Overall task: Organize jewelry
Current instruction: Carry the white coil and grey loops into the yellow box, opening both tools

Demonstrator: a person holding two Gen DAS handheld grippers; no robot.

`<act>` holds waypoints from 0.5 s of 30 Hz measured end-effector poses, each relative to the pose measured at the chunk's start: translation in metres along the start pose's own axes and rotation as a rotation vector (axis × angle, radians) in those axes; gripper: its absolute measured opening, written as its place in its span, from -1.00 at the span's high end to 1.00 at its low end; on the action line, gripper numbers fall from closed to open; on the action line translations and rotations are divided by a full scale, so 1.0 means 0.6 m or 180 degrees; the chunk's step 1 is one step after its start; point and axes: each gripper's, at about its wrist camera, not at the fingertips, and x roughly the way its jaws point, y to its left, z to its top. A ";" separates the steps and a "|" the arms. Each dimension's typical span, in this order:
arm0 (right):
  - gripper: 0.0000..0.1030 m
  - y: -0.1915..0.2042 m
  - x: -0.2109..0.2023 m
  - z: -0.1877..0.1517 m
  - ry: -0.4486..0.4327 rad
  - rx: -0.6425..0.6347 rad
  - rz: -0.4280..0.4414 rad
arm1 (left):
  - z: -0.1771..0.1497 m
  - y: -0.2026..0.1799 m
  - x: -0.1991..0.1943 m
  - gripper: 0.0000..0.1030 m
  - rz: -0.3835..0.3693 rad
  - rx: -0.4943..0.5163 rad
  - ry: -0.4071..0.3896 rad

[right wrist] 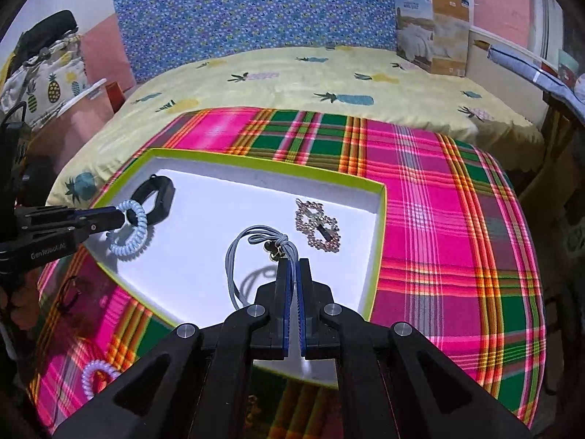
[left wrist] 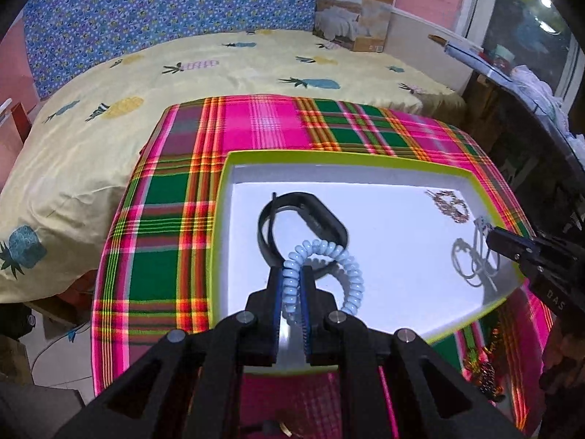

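A shallow tray (left wrist: pixel 329 154) (right wrist: pixel 256 161) with a lime rim and a white floor sits on a plaid cloth. My left gripper (left wrist: pixel 292 270) (right wrist: pixel 122 219) is shut on a light blue spiral coil band (left wrist: pixel 343 267) (right wrist: pixel 133 236), which hangs just above the tray floor beside a black wristband (left wrist: pixel 310 216) (right wrist: pixel 155 197). My right gripper (right wrist: pixel 294 261) (left wrist: pixel 489 236) is shut on a grey cord necklace (right wrist: pixel 234 267) (left wrist: pixel 471 263) with a small metal charm, whose loops droop onto the tray floor. A beaded bracelet (right wrist: pixel 318 228) (left wrist: pixel 448 205) lies in the tray's far right corner.
The pink and green plaid cloth (right wrist: pixel 438 201) covers a small table in front of a bed with a pineapple sheet (left wrist: pixel 219 66). On the cloth near the tray's front lie a lilac coil band (right wrist: pixel 93 373), a thin dark band (right wrist: pixel 69 292) and dark beads (left wrist: pixel 486 376).
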 end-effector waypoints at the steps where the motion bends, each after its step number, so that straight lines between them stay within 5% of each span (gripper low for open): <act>1: 0.95 -0.001 0.003 0.000 0.0011 0.0002 -0.0011 | 0.001 0.001 0.002 0.80 0.0005 -0.0003 -0.0007; 15: 0.95 -0.007 0.026 0.001 0.0167 -0.0032 -0.0240 | 0.001 0.010 0.003 0.80 0.0206 0.0032 -0.0047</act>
